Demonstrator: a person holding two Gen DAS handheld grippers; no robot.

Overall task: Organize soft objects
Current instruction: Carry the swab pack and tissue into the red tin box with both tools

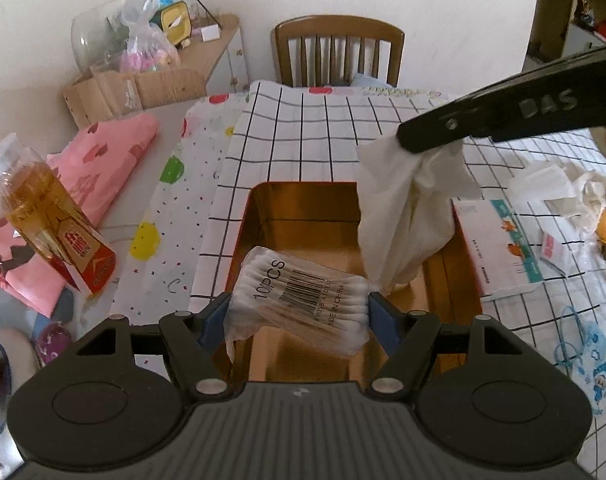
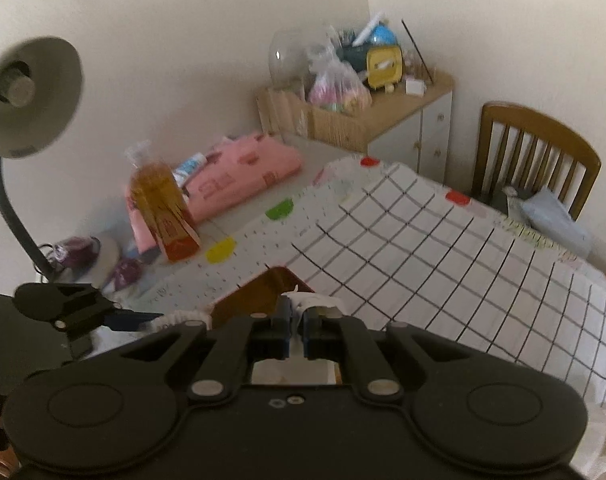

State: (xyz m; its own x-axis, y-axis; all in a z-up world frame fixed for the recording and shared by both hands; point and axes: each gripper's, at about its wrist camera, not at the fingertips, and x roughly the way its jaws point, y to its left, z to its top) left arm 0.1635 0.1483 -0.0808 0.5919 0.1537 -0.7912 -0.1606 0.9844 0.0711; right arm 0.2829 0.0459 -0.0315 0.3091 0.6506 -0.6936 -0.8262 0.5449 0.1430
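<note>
Left tongs (image 1: 299, 312) pinching a cotton-swab pack (image 1: 303, 300) over the gold tin (image 1: 259, 216) (right tongs (image 2: 298, 330) clamping a hanging tissue (image 1: 411, 216)).

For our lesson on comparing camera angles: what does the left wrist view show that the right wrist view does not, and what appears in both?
Only the left wrist view shows the cotton swab pack held in the left gripper above the gold tin, the white tissue hanging full length from the right gripper, and the tissue packet.

Only the right wrist view shows the desk lamp.

Both show the checked cloth, the wooden chair, the amber bottle and the pink bag.
</note>
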